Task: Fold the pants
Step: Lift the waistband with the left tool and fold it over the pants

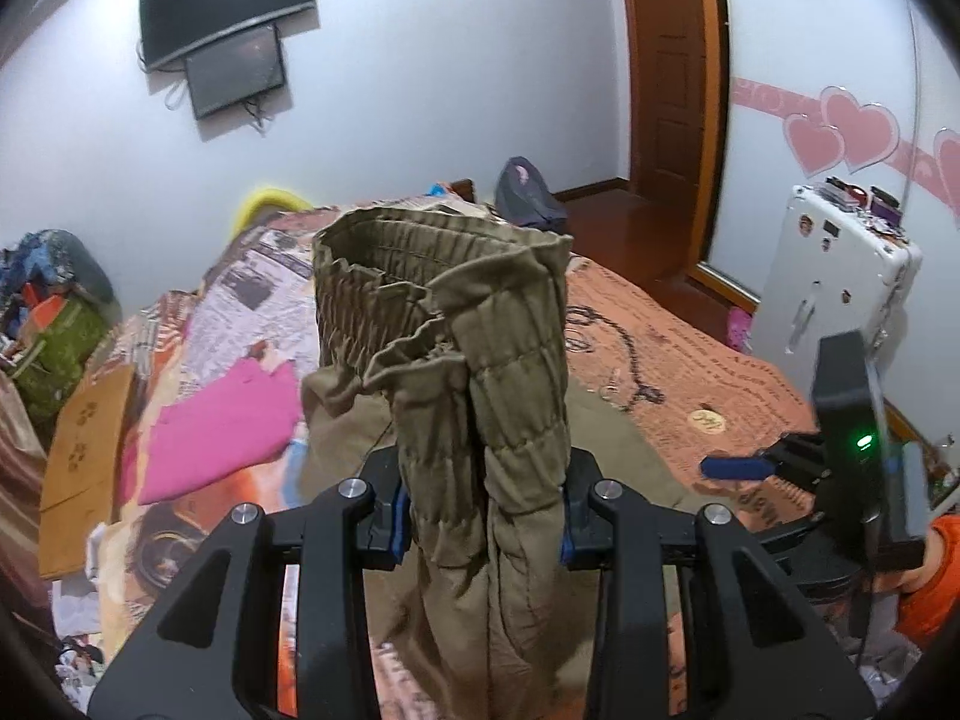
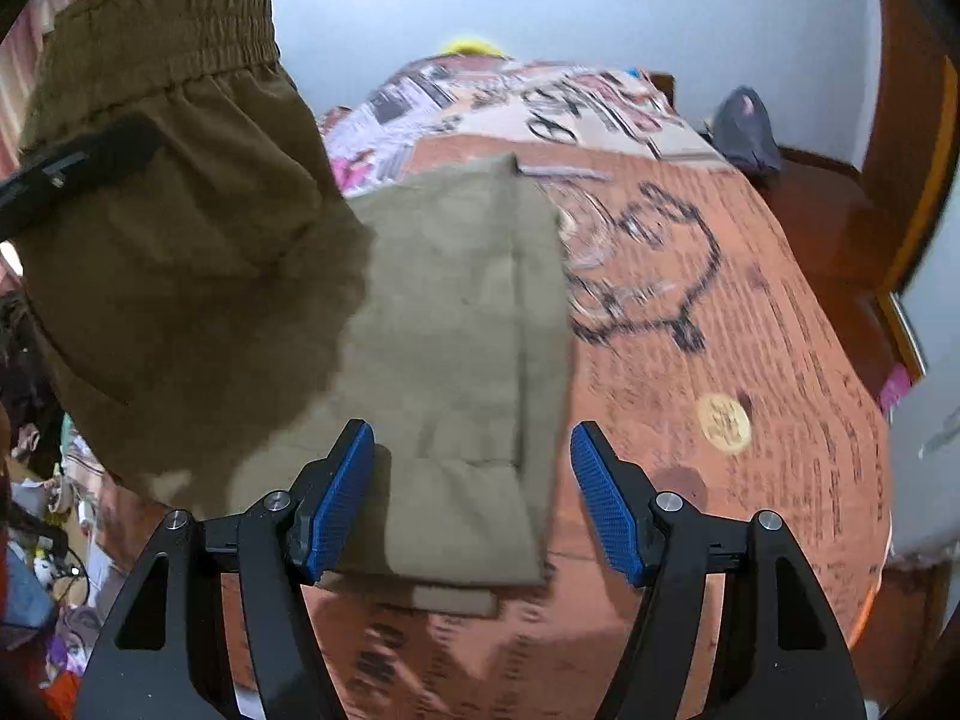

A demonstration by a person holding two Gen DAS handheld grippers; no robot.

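Note:
The olive-khaki pants [image 1: 480,360] have an elastic gathered waistband. My left gripper [image 1: 480,516] is shut on the bunched waistband and holds it up above the bed; the fabric stands up between the fingers and hangs down below. In the right wrist view the lifted waist part [image 2: 162,228] hangs at the upper left, and the legs [image 2: 462,348] lie folded flat on the bed. My right gripper [image 2: 471,498] is open and empty, its blue pads [image 2: 339,504] astride the near end of the legs, just above them. It also shows in the left wrist view [image 1: 738,468].
The bed [image 2: 750,360] has an orange printed cover. A pink garment [image 1: 222,426] and a cardboard sheet [image 1: 84,456] lie on its left side. A white suitcase [image 1: 834,276] stands to the right, a wooden door [image 1: 666,60] behind. Clutter lies on the floor at left.

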